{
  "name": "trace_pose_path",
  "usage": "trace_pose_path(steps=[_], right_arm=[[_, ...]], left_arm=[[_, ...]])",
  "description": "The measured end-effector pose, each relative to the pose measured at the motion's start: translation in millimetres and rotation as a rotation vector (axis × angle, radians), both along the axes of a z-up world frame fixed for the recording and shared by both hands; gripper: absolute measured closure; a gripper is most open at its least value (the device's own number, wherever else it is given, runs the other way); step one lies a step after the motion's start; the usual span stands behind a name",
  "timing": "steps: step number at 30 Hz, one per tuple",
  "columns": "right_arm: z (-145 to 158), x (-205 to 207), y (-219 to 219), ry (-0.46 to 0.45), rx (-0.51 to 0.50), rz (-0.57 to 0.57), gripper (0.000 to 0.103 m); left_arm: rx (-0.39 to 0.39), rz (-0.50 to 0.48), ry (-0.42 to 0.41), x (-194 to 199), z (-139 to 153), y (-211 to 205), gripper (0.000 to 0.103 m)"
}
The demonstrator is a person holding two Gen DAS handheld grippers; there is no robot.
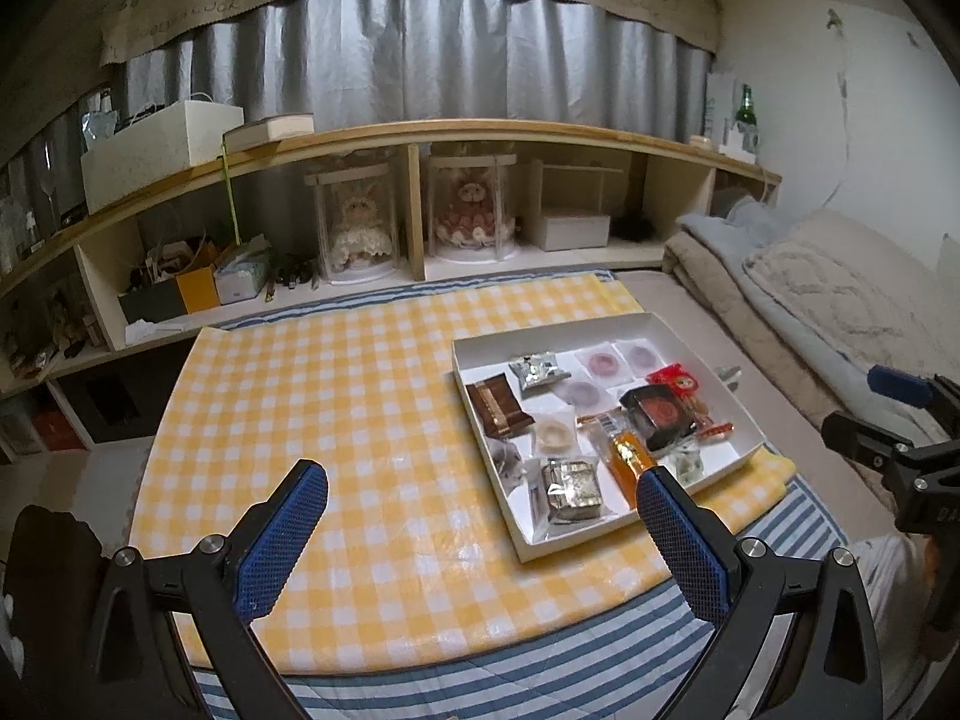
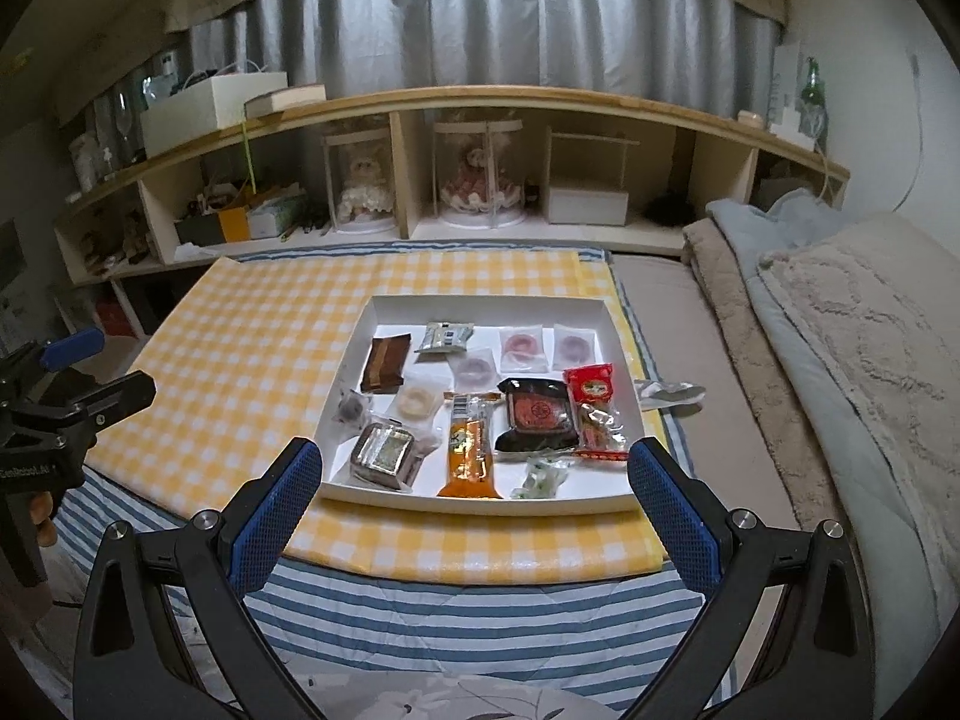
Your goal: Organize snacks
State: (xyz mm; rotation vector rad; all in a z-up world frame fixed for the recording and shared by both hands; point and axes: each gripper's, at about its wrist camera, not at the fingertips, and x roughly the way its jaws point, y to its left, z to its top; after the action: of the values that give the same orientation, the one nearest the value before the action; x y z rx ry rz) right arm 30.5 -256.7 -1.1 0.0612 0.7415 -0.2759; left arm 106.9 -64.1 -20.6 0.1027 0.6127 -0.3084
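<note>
While hovering before snack tray (image 2: 618, 324), both hand-held grippers (image 2: 474, 474) spread, empty

Glossy plastic checked cloth (image 2: 252, 324), matt white card tray (image 2: 480, 504), shiny foil snack pkt (image 2: 384, 450).

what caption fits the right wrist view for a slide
Open right hand-held gripper poised before a white tray of snacks on a yellow checked cloth.

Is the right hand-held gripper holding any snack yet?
No. The right hand-held gripper is open and empty, short of the white tray of snacks.
</note>
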Motion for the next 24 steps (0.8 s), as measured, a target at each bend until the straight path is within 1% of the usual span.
trace_pose_path(steps=[4, 7, 10, 16, 24], right_arm=[[-2.2, -1.8, 2.4, -0.003, -0.017, -0.004, 0.000], [-1.4, -3.0, 5.4, -0.011, -0.040, -0.009, 0.000], [-4.2, -4.3, 5.9, -0.012, -0.053, -0.014, 0.000], [-6.6, -6.8, 2.3, -0.016, -0.046, -0.037, 0.000], [-6.5, -8.8, 2.9, -0.021, -0.053, -0.038, 0.000]], left_arm=[[-0.003, 0.001, 0.008, 0.7, -4.3, 1.2, 0.000], [-0.023, -0.004, 0.019, 2.3, -5.2, 2.3, 0.000], [-0.016, 0.007, 0.001, 2.0, -4.9, 2.5, 0.000], [-0.015, 0.005, 0.007, -3.3, -8.9, -0.3, 0.000], [-0.017, 0.006, 0.015, -4.5, -9.9, -3.7, 0.000]])
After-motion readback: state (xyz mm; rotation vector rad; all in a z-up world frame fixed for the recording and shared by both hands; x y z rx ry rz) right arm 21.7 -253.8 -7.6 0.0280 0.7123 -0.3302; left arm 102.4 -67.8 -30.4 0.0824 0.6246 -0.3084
